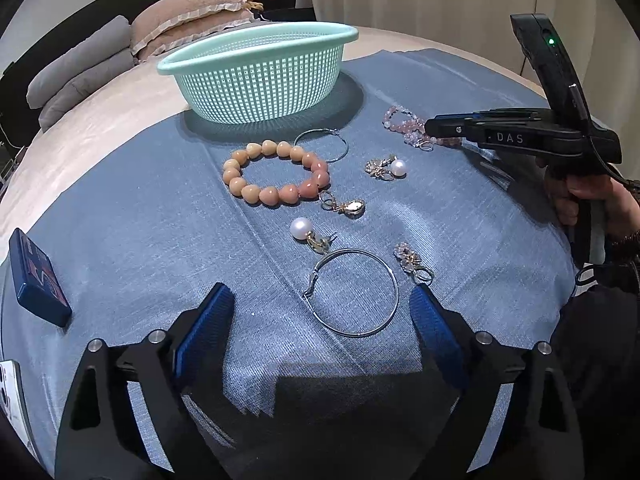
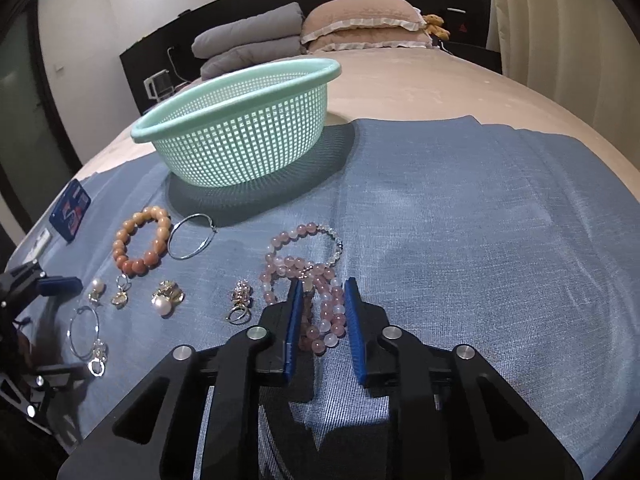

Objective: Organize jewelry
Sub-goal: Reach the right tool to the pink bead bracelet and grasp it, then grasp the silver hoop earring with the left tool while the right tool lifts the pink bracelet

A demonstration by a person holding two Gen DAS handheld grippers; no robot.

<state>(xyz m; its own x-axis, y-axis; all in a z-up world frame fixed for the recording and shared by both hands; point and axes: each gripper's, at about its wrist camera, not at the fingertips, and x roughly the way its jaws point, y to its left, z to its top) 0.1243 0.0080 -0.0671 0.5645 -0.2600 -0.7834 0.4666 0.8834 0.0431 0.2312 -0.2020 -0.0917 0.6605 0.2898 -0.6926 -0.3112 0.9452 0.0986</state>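
Observation:
Jewelry lies on a blue cloth [image 1: 460, 220] spread over a bed. My right gripper [image 2: 325, 284] is shut on the pink bead bracelet [image 2: 328, 320], whose far loops [image 2: 304, 232] still rest on the cloth. My left gripper [image 1: 320, 290] stands open, low over the cloth, with a large silver hoop earring [image 1: 352, 292] between its blue pads [image 1: 216, 312]. Ahead of it lie a pearl earring [image 1: 301, 228], an orange bead bracelet [image 1: 276, 172], a second hoop [image 1: 322, 145], a gold drop earring [image 1: 352, 208], another pearl earring [image 1: 396, 168] and a crystal flower earring [image 1: 408, 258].
A mint green mesh basket [image 1: 256, 80] stands at the cloth's far end. A dark blue box [image 1: 36, 276] and a white phone [image 1: 8, 396] lie at the left edge. Grey and pink pillows [image 2: 280, 36] sit at the bed's head. A hand [image 1: 600, 200] holds the right gripper's handle.

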